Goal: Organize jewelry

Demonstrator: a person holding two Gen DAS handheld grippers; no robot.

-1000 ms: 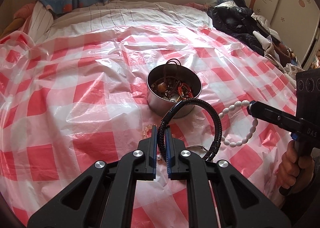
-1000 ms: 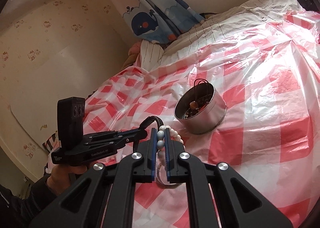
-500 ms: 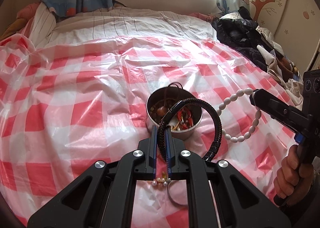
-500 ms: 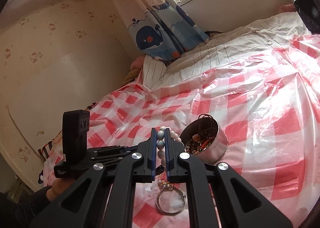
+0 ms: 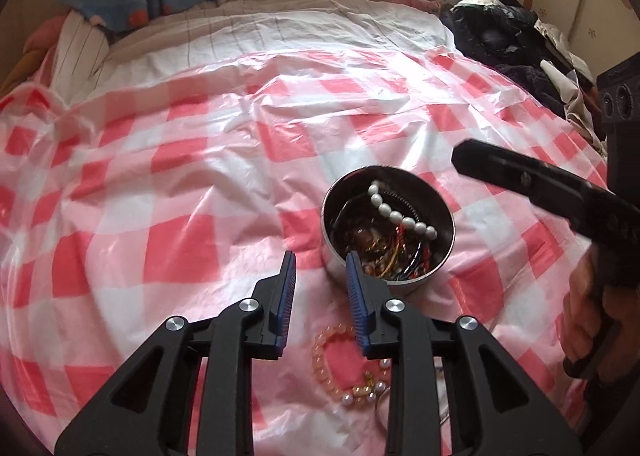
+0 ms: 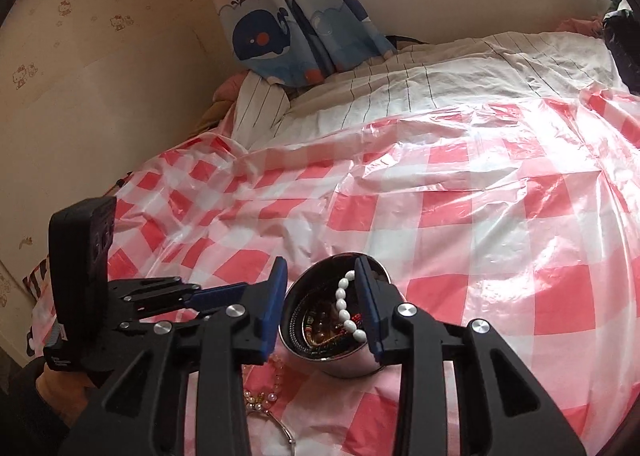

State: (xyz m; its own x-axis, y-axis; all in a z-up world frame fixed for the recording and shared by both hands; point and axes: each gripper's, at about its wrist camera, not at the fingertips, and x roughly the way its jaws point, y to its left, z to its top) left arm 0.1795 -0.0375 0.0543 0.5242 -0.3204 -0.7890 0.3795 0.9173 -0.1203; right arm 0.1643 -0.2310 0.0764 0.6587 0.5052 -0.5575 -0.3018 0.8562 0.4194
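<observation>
Both bracelets have left the grippers since a second ago: the black braided one that the left gripper (image 5: 320, 276) pinched and the white bead bracelet (image 5: 401, 216) that the right gripper (image 6: 320, 288) carried now lie inside the round metal tin (image 5: 448, 252). Each pair of jaws is opening, and nothing is clamped by either. From the right wrist view the white beads show between the blue pads (image 6: 370, 308), dropping into the tin below them with no pad pressing on them. The left gripper's fingertips hang just short of the tin's near rim, with bare cloth between them. In the tin the white beads drape over a dark tangle of cords and red and gold pieces, and the black braid curves along the far wall. Near the left gripper, on the cloth, a pale peach bead bracelet (image 5: 326, 360) lies beside a few pearls (image 5: 362, 392) and a thin metal ring (image 6: 280, 428). All of it rests on a red-and-white checked plastic sheet (image 5: 180, 184) spread over a bed, with a whale-print curtain (image 6: 280, 28) behind and dark clothing (image 5: 500, 40) piled at the far right.
</observation>
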